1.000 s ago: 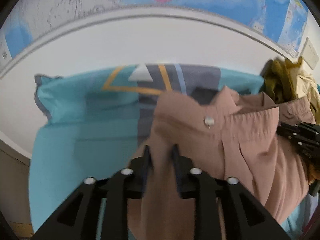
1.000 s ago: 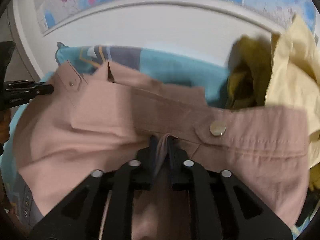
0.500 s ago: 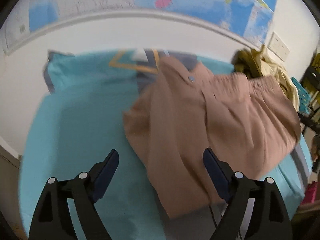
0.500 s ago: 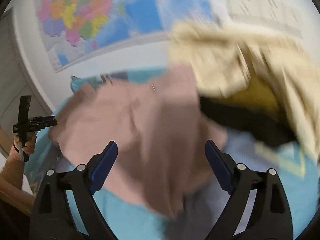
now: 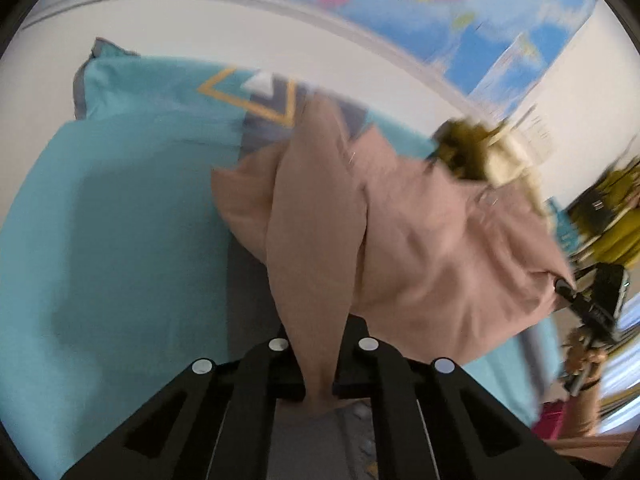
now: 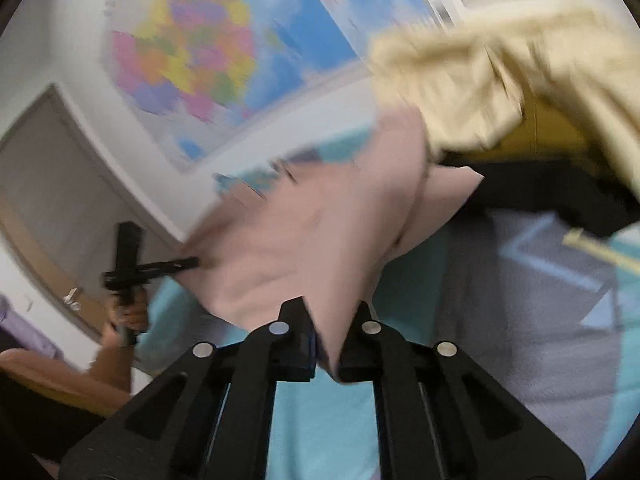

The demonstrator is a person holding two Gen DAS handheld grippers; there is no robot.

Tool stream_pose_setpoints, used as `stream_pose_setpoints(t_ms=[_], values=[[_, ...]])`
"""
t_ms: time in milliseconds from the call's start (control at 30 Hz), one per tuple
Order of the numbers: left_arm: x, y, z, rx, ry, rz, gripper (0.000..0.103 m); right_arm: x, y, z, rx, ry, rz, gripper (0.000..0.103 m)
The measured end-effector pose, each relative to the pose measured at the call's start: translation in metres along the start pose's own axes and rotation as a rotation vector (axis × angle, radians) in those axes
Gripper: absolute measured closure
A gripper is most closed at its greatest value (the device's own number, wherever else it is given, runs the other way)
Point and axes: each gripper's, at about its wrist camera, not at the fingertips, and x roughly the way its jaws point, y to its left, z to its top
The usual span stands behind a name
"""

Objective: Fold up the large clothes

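Note:
A dusty-pink garment (image 5: pixel 420 240) lies bunched on the turquoise bed sheet (image 5: pixel 120 220). My left gripper (image 5: pixel 320 344) has its jaws closing tight, and a long fold of the pink cloth is pinched between its pads. In the right wrist view the same pink garment (image 6: pixel 288 240) hangs stretched. My right gripper (image 6: pixel 330 320) is likewise closing, with a corner of the cloth gripped between its pads. The right gripper (image 5: pixel 588 308) also shows at the garment's far right edge, and the left gripper (image 6: pixel 160 268) at its left edge, in a hand (image 6: pixel 128 316).
A heap of olive and cream clothes (image 5: pixel 476 152) sits at the bed's far right. The cream garment (image 6: pixel 460 80) lies over a black one (image 6: pixel 540 192). A turquoise pillow (image 5: pixel 120 80) rests against the white wall under a world map (image 5: pixel 440 0).
Both grippers let go of the waistband, opened wide, pulled back and apart, then shut on the garment's lower edge. The pink cloth is now stretched between them.

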Motion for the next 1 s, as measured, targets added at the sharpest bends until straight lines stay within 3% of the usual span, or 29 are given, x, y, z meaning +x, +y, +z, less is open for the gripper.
stream_pose_setpoints(t_ms=[100, 167, 267, 300, 367, 433, 500, 567, 633, 733, 767, 833, 900, 967, 1000], values=[[-0.038, -0.007, -0.01, 0.004, -0.039, -0.032, 0.099, -0.04, 0.022, 0.001, -0.048, -0.026, 0.009, 0.099], [-0.042, -0.002, -0.019, -0.002, -0.024, -0.064, 0.098, -0.044, 0.016, -0.002, -0.022, -0.002, -0.009, 0.099], [-0.015, 0.01, -0.034, -0.006, 0.06, 0.057, 0.094, -0.022, -0.012, -0.022, 0.036, 0.116, -0.088, 0.097], [-0.005, 0.012, -0.035, -0.001, 0.084, 0.085, 0.086, -0.013, -0.022, -0.03, 0.055, 0.155, -0.118, 0.087], [0.004, 0.015, -0.036, 0.009, 0.092, 0.18, 0.074, -0.002, -0.039, -0.038, 0.086, 0.202, -0.257, 0.069], [-0.007, 0.007, -0.03, 0.057, 0.021, 0.208, 0.066, -0.007, -0.041, -0.036, 0.103, 0.176, -0.283, 0.063], [-0.023, -0.009, -0.022, 0.132, -0.054, 0.22, 0.036, -0.022, -0.03, -0.024, 0.068, 0.084, -0.253, 0.037], [-0.027, -0.024, -0.012, 0.201, -0.092, 0.234, 0.032, -0.02, -0.014, -0.015, -0.007, 0.059, -0.269, 0.028], [-0.019, -0.039, 0.0, 0.26, -0.09, 0.252, 0.032, -0.002, -0.008, -0.008, -0.041, 0.078, -0.282, 0.028], [0.007, -0.049, 0.011, 0.305, -0.047, 0.292, 0.032, 0.038, -0.013, -0.005, -0.059, 0.158, -0.3, 0.031], [0.02, -0.051, 0.013, 0.321, -0.024, 0.311, 0.035, 0.049, -0.015, -0.005, -0.067, 0.18, -0.319, 0.037], [0.042, -0.051, 0.015, 0.335, 0.028, 0.334, 0.048, 0.068, -0.019, -0.007, -0.088, 0.21, -0.378, 0.059], [0.058, -0.049, 0.017, 0.333, 0.054, 0.358, 0.084, 0.07, -0.019, -0.009, -0.095, 0.198, -0.371, 0.089], [0.06, -0.042, 0.019, 0.299, 0.054, 0.343, 0.1, 0.064, -0.013, -0.004, -0.122, 0.156, -0.381, 0.098], [0.058, -0.041, 0.023, 0.278, 0.035, 0.325, 0.101, 0.058, -0.01, 0.001, -0.121, 0.126, -0.374, 0.101]])
